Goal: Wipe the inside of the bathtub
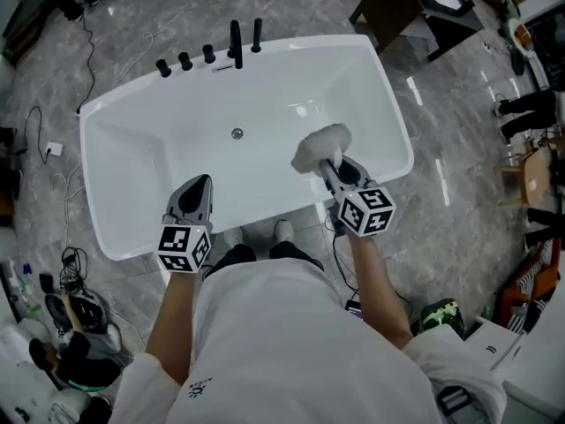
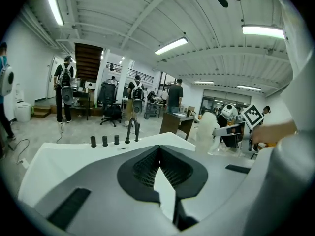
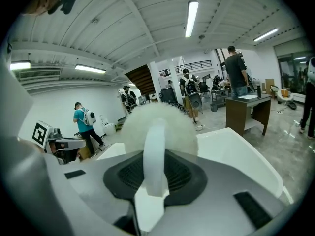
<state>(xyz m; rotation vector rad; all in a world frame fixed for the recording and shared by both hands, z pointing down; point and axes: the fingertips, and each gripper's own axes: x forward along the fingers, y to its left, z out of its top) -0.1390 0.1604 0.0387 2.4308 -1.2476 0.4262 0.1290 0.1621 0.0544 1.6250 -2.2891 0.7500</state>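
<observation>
The white bathtub lies crosswise below me, its drain mid-floor and black taps on the far rim. My right gripper is shut on the white handle of a fluffy white duster. The duster head is over the tub's right inner side, near the front wall; contact cannot be told. The duster fills the middle of the right gripper view. My left gripper hovers over the front rim at the left, jaws together with nothing in them; in its own view it points across the tub.
Grey marble floor surrounds the tub. Cables and gear lie at the left, and a dark desk stands at the back right. My shoes touch the tub's front wall. Several people stand far behind the taps.
</observation>
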